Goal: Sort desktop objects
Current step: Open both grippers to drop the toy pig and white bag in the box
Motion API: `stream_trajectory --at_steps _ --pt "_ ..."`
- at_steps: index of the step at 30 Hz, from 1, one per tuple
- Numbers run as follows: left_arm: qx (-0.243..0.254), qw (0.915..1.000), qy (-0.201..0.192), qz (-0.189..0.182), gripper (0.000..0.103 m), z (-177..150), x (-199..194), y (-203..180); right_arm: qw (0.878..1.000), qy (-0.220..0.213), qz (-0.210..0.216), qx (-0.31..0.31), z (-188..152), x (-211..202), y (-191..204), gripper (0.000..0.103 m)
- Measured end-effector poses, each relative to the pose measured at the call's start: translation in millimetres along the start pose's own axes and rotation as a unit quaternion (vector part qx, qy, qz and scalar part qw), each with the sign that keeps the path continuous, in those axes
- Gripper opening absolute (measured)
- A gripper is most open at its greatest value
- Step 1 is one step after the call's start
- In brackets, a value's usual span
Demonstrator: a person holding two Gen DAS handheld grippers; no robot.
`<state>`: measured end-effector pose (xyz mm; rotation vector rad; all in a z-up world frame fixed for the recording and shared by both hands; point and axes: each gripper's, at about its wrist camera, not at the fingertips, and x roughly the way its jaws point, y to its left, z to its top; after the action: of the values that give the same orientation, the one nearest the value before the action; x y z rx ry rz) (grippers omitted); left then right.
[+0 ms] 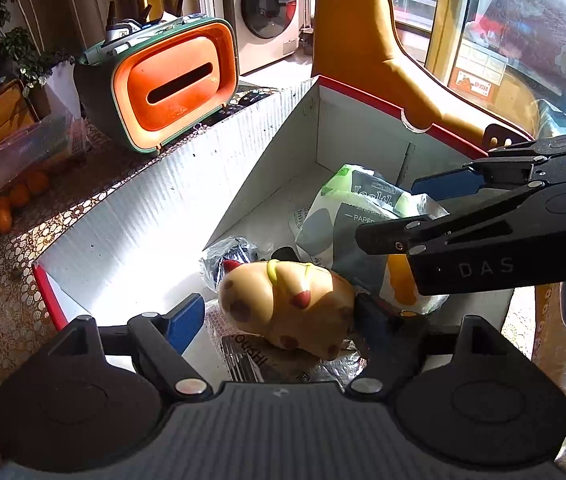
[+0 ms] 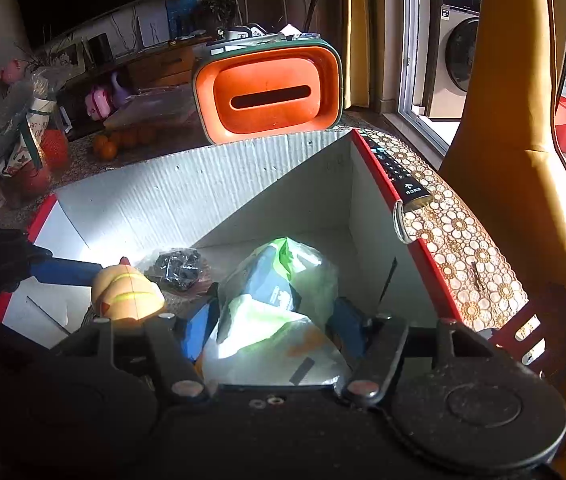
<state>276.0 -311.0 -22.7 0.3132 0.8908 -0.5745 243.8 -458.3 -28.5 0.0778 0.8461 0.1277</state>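
Observation:
A white cardboard box with a red rim (image 1: 171, 200) (image 2: 211, 196) stands on the lace-covered table. Inside lie a yellow spotted toy (image 1: 287, 304) (image 2: 127, 292), a green and white tissue pack (image 1: 367, 216) (image 2: 279, 296), a black bagged item (image 1: 231, 252) (image 2: 177, 266) and a snack packet (image 1: 251, 356). My left gripper (image 1: 279, 320) is open, its fingers on either side of the toy, inside the box. My right gripper (image 2: 271, 320) (image 1: 395, 216) is inside the box with its jaws around the tissue pack; I cannot tell whether they press it.
An orange and green tissue holder (image 1: 171, 84) (image 2: 271, 92) stands behind the box. A remote control (image 2: 399, 172) lies by the box's right rim. Oranges (image 1: 3, 208) (image 2: 123, 140) lie on the far table. A yellow chair back (image 1: 363, 40) (image 2: 523, 140) rises on the right.

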Motion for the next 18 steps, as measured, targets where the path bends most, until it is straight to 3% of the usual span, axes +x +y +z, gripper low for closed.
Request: stream_trajectory --at_steps 18 --pt "-0.046 0.9968 -0.065 -0.003 0.082 -34 -71 13 0.999 -0.037 0.016 -0.023 -12 -66 25 0.074"
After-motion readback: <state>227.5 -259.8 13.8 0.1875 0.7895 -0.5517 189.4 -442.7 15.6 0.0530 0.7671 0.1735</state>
